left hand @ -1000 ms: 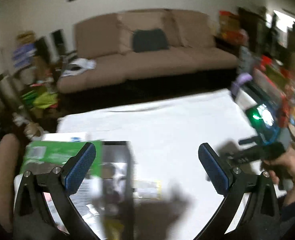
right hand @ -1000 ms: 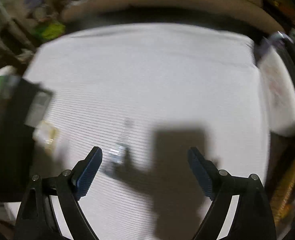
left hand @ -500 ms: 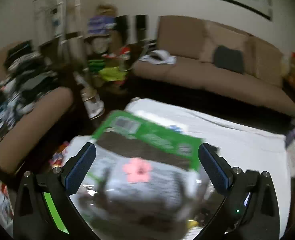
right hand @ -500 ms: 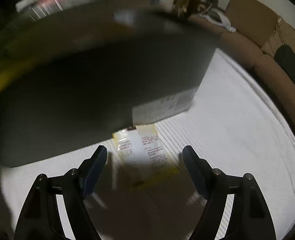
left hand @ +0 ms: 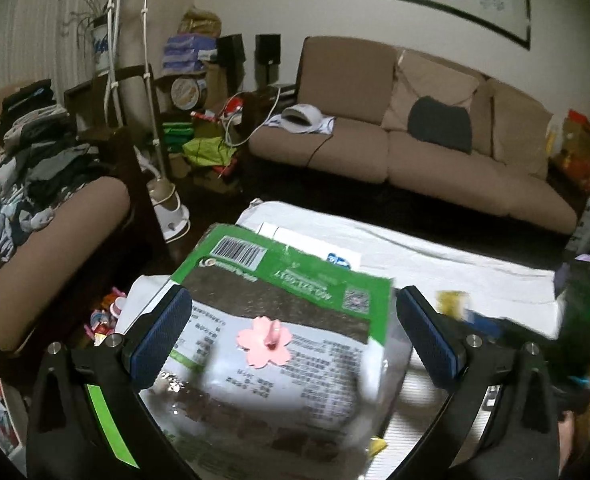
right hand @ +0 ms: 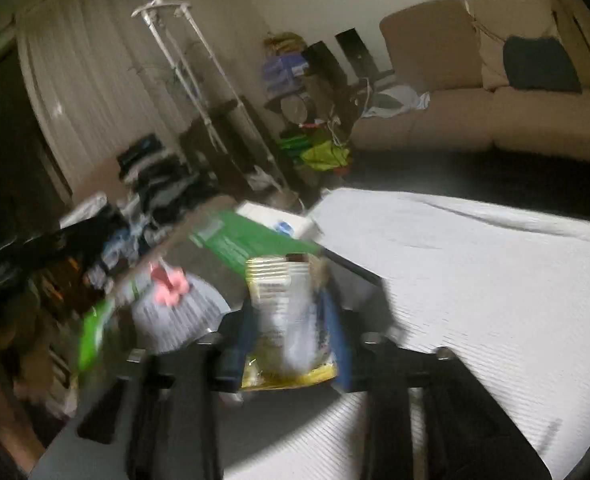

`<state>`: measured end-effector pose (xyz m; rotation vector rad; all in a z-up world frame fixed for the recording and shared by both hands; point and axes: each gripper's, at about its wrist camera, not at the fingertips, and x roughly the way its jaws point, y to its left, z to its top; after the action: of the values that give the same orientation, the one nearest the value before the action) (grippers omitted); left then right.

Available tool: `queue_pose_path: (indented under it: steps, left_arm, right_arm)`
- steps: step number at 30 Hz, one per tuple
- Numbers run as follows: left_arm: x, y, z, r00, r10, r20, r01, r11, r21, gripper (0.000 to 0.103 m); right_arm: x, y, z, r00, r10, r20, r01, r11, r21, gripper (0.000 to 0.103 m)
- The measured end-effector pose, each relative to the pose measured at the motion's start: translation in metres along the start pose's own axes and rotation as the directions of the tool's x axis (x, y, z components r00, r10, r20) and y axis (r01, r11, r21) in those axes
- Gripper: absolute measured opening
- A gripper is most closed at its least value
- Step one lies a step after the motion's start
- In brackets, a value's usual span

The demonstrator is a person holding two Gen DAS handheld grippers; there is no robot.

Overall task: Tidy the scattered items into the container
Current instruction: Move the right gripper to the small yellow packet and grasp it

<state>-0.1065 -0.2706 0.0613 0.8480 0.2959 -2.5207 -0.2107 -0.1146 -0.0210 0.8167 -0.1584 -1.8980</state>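
- Left gripper (left hand: 295, 334), blue ribbed pads spread wide, tilts down over a glossy green-and-clear plastic snack bag (left hand: 279, 320) with a pink flower clip (left hand: 264, 342)
- Right gripper (right hand: 291, 336), jaws opening, blurred; a crinkly yellow-and-white foil packet (right hand: 285, 320) sits between its pads, above the ribbed white tablecloth's (right hand: 475, 280) left edge

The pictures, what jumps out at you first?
A big green-topped plastic bag with a pink flower-shaped clip fills the space before the left gripper, whose jaws stand wide. In the right wrist view, a small yellow-edged packet sits between the right gripper's blurred jaws. Behind, a long tan sofa lines the wall.
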Motion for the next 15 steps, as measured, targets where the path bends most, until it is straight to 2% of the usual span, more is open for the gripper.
queue_pose_path:
  steps: [1,2,4,6,7,9,11,12,13,14,15]
  left_arm:
    - [-0.002,-0.002,0.001,1.000,0.004,0.007,-0.004,1.000,0.001,0.103]
    - [-0.004,-0.005,0.001,1.000,0.010,0.012,-0.010,1.000,0.004,0.103]
    - [-0.006,-0.013,0.003,1.000,0.008,0.019,-0.009,1.000,0.020,0.103]
    - [-0.008,-0.023,0.004,0.999,-0.022,0.023,0.021,0.999,0.043,0.103]
    - [-0.010,-0.029,0.004,0.999,-0.042,0.025,0.041,0.998,0.055,0.103]
    - [-0.014,-0.044,0.005,0.995,-0.094,0.029,0.091,0.991,0.094,0.103]
    - [-0.018,-0.060,0.004,0.990,-0.135,0.027,0.130,0.980,0.150,0.103]
    - [-0.019,-0.068,0.003,0.990,-0.141,0.025,0.135,0.975,0.178,0.103]
    - [-0.019,-0.074,0.002,0.990,-0.141,0.023,0.134,0.971,0.201,0.103]
    - [-0.019,-0.078,0.001,0.991,-0.133,0.022,0.125,0.968,0.219,0.103]
    - [-0.019,-0.080,0.001,0.993,-0.117,0.023,0.108,0.968,0.227,0.103]
  right_arm:
    - [0.016,0.001,-0.004,0.999,-0.029,-0.031,0.030,1.000,0.008,0.089]
    - [0.027,-0.001,-0.010,0.996,-0.050,-0.072,0.052,0.998,0.022,0.098]
    - [0.038,-0.007,-0.014,0.991,-0.003,-0.132,0.011,0.998,0.065,0.098]
    - [0.008,-0.019,-0.009,0.994,0.017,-0.109,-0.007,0.995,0.095,0.098]
    - [-0.017,-0.025,-0.002,0.997,-0.018,-0.081,0.025,0.996,0.087,0.098]
    - [-0.071,-0.038,-0.001,0.988,-0.151,-0.016,0.152,0.985,0.076,0.098]
    - [-0.112,-0.063,-0.010,0.960,-0.278,0.034,0.271,0.954,0.130,0.098]
    - [-0.120,-0.081,-0.014,0.949,-0.313,0.030,0.305,0.940,0.156,0.098]
    - [-0.118,-0.087,-0.019,0.953,-0.304,-0.007,0.302,0.943,0.140,0.098]
    - [-0.104,-0.092,-0.026,0.953,-0.293,-0.072,0.298,0.951,0.082,0.096]
    - [-0.089,-0.088,-0.032,0.941,-0.314,-0.127,0.317,0.949,0.001,0.094]
